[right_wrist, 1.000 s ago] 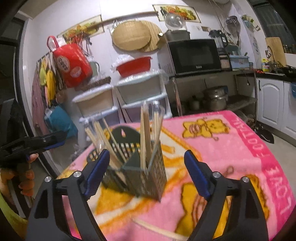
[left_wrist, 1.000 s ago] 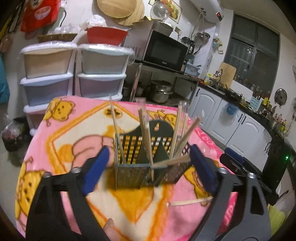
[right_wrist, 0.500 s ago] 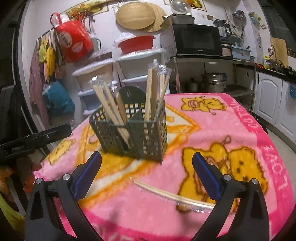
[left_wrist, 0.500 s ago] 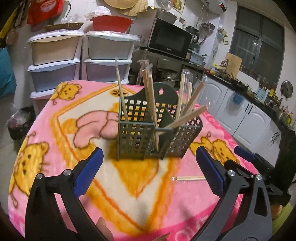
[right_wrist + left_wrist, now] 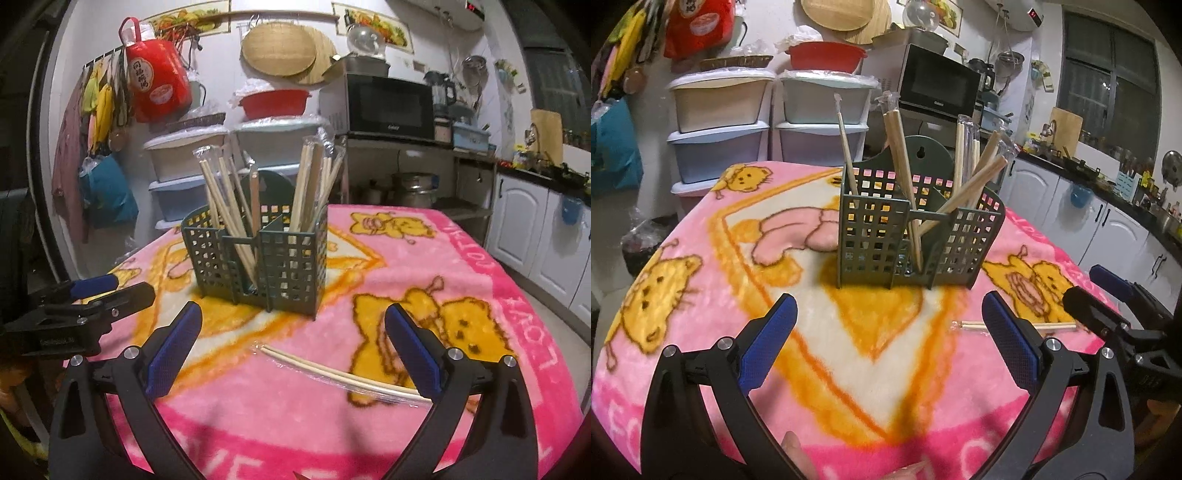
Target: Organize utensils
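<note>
Left wrist: holder farther | both claws wide, empty | just opened

Each of my wrist cameras looks forward and slightly downward between its fingers, from near the table's edge, left and right, both views sharing the green utensil caddy on the pink blanket.

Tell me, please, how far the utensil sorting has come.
Nearly done: many wooden chopsticks stand in the dark green perforated plastic holder. In hand: nothing; the left gripper and right gripper have open, empty jaws. Left: one plastic-wrapped chopstick pair lying on the pink cartoon blanket.
</note>
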`<state>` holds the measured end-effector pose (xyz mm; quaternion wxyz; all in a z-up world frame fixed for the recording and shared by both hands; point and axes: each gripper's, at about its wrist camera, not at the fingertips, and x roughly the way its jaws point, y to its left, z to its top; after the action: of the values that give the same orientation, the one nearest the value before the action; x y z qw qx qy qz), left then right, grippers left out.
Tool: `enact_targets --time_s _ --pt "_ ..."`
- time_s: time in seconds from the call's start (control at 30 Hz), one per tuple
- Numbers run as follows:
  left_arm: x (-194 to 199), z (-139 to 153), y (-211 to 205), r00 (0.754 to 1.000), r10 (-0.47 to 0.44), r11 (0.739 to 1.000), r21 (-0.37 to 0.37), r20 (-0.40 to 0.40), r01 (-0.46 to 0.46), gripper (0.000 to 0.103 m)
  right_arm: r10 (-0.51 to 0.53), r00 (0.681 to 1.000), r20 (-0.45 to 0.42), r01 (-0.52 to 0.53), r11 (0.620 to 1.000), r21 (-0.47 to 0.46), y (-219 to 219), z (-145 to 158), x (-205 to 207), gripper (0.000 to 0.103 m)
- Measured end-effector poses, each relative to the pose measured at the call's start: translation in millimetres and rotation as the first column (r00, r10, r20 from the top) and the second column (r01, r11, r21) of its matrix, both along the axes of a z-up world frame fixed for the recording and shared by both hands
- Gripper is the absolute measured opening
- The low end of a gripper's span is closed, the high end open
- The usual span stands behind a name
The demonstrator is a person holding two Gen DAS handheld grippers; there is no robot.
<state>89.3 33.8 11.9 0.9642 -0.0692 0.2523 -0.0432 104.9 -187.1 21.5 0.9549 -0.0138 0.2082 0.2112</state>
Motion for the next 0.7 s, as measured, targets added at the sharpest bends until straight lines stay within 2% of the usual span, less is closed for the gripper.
enact_targets --time_s 0.37,0.7 --pt "-12.3 -5.5 -1.4 0.998 0.007 1.000 -0.003 0.058 -0.006 0.092 -0.055 0.995 0.083 0.053 0.998 0.033 -9.7 -5.8 -19.2 0.096" --pt "-13.0 -10.3 -0.6 0.998 0.009 1.000 -0.009 0.060 -0.009 0.092 -0.053 0.995 0.089 0.050 0.998 0.030 -8.2 -7.2 -22.7 0.096"
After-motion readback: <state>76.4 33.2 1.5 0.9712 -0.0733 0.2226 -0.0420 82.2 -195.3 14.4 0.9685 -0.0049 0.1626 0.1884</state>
